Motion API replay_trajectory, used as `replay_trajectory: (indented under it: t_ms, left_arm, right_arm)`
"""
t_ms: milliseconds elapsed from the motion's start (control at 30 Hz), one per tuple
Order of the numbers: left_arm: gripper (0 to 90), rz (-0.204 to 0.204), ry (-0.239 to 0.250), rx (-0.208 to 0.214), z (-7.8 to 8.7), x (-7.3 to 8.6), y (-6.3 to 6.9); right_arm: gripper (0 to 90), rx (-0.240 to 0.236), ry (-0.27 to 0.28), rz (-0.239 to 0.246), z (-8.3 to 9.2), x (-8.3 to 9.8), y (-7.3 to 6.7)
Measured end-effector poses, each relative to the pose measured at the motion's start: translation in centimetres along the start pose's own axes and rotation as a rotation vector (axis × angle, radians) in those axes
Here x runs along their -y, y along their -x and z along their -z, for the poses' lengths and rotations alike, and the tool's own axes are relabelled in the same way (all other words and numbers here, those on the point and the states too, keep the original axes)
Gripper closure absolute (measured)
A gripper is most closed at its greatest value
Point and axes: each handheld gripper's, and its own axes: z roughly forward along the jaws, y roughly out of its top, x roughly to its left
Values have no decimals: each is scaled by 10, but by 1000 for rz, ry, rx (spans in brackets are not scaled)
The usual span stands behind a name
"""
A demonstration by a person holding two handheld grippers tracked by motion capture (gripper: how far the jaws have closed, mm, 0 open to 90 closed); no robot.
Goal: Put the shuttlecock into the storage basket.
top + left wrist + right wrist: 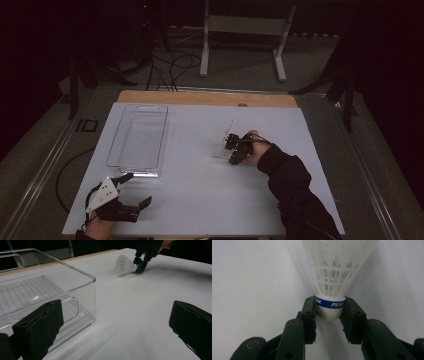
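Observation:
A white plastic shuttlecock [337, 270] with a blue band reading PEAK around its cork lies on the white table sheet [200, 195], right of centre. My right gripper [329, 312] is shut on the cork, one pad on each side, with the skirt pointing away from the hand. The same shuttlecock [223, 142] and right gripper [234, 149] sit together in the high view, and farther off in the left gripper view as shuttlecock [124, 265] and right gripper [140, 266]. My left gripper [136, 190] rests open near the front left, nothing between its jaws [112, 322].
A clear plastic bin [114, 140] stands empty on the left half of the sheet, its near corner [93, 280] just ahead of my left gripper. Beyond the sheet a wooden table edge [207, 97] shows, then cables [170, 65] and a white stand [245, 25] on the floor.

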Motion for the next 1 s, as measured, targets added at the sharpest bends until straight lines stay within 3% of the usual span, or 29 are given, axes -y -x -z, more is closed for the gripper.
replay_trajectory:
  t_ms: [700,1000]
  left_arm:
    - [3,-2,-6,0,-1,0,1]
    - [3,-2,-9,-1,-1,0,0]
  right_arm:
    - [661,-94,11,137,14,15,-14]
    - [661,-106,8,148,21,23,-23]
